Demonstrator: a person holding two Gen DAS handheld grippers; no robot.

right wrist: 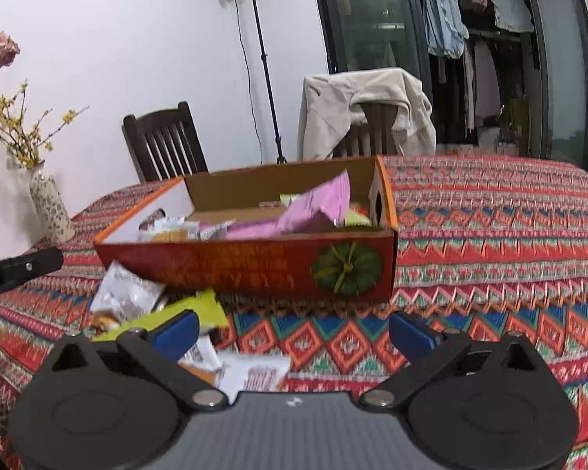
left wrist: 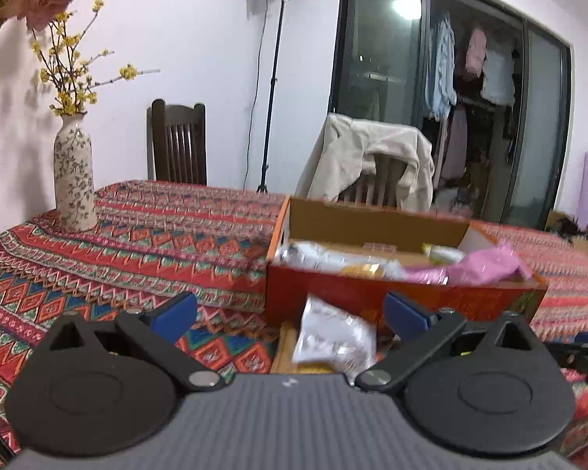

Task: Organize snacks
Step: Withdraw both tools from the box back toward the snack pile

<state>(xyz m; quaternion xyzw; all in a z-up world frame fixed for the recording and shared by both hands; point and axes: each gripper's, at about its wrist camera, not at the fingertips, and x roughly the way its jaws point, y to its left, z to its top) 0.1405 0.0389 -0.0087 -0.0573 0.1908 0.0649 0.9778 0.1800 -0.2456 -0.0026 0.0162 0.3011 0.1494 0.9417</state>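
An open red cardboard box stands on the patterned table and holds a pink packet, silver packets and a yellow-green one. My left gripper is open, with a silver snack packet lying on the table between its blue fingers, in front of the box. My right gripper is open and empty. Loose packets lie before the box: a silver one, a yellow-green one and a white one.
A patterned vase with yellow flowers stands at the table's left. Two chairs stand behind the table, one draped with a cream jacket. A light stand is by the wall. The left gripper's arm shows at left.
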